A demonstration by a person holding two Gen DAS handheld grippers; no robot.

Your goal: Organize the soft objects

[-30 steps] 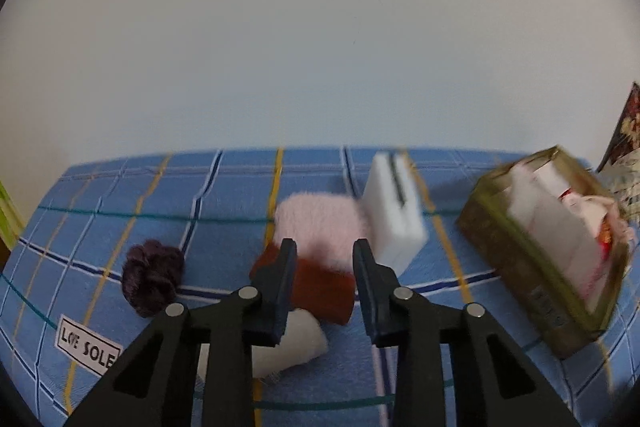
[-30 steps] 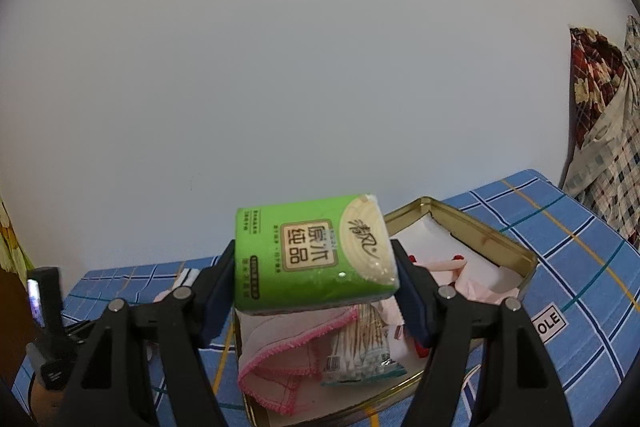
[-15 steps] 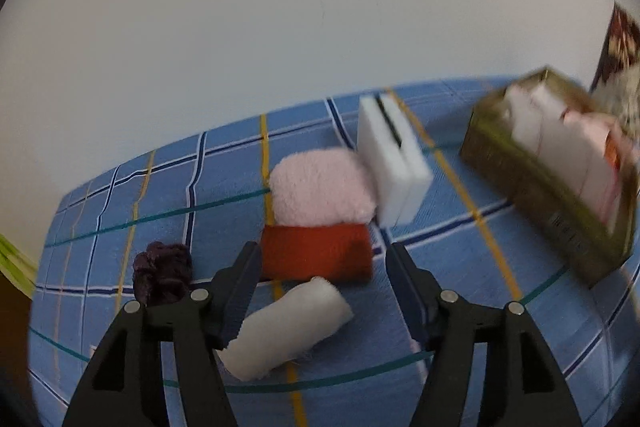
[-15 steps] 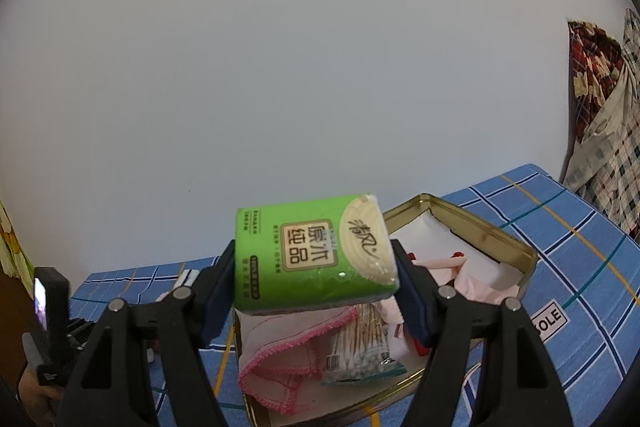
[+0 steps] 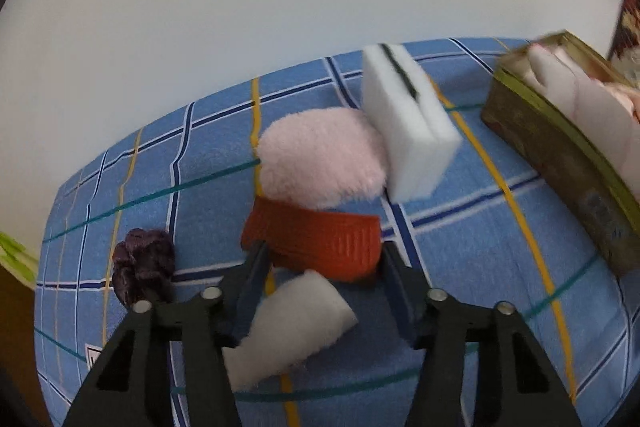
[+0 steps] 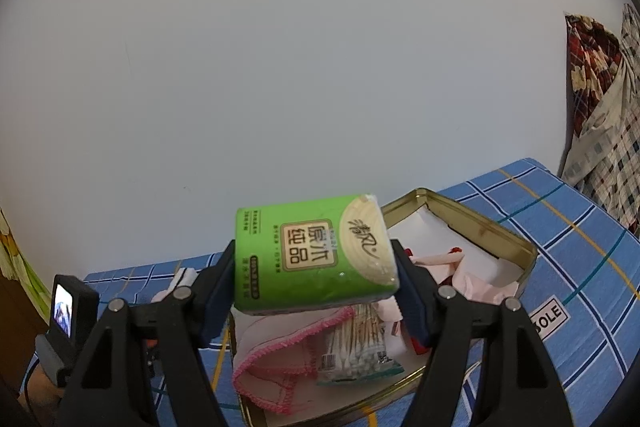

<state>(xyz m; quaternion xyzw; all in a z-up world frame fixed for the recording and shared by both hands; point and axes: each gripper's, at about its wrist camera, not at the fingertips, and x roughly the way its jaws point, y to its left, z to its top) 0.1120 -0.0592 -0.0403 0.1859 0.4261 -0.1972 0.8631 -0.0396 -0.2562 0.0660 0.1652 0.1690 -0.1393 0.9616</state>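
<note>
Soft items (image 5: 320, 163) lie on blue checked cloth (image 5: 460, 267) against white wall (image 5: 280, 7).

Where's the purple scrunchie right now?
In the left wrist view, the purple scrunchie lies on the blue plaid cloth at lower left, just outside the left claw, left of the red knit band.

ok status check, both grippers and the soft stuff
Left gripper closing around red ribbed knit cuff, not gripped. Right gripper holds green tissue pack above gold tin. Nothing blocking.
</note>
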